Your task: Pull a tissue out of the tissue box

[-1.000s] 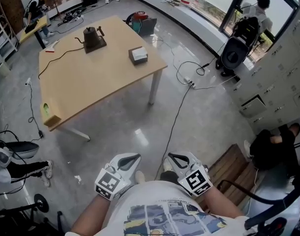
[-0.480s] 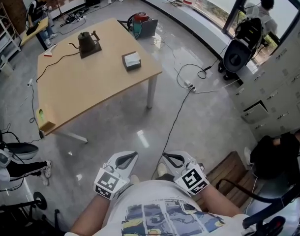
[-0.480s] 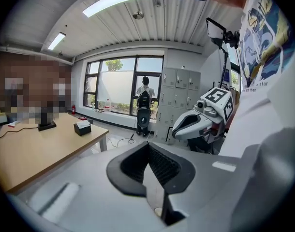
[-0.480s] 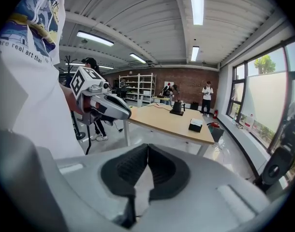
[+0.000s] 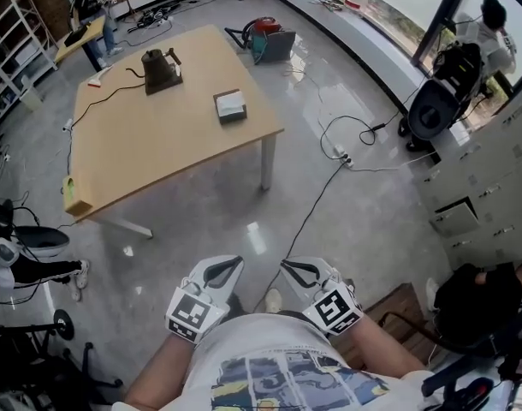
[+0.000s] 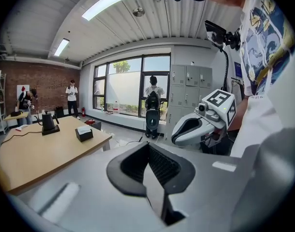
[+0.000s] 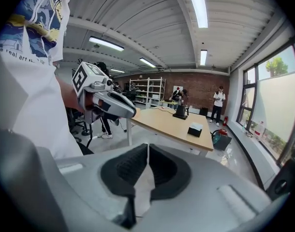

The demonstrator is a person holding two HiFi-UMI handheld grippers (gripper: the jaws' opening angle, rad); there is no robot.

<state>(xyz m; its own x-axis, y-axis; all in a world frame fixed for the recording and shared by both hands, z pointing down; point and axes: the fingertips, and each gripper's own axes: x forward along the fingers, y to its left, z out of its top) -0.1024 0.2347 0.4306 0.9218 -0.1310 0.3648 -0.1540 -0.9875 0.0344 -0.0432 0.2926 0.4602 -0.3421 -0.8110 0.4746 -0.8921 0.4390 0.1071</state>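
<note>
Head view: tissue box [image 5: 230, 106] on the counter [image 5: 141, 152] lies at 12 o'clock, well apart. Left tongs [image 5: 220, 269] are marginally nearer than right tongs [image 5: 300, 270]; both closed, empty.

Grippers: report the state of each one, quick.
Left gripper: closed, holding nothing.
Right gripper: closed, holding nothing.

Wooden table [image 5: 150, 148] on grey floor [image 5: 364, 229]: tissue box [image 5: 230, 107] near right edge, black kettle [image 5: 161, 68] far side, cable [image 5: 103, 99] trailing left.
</note>
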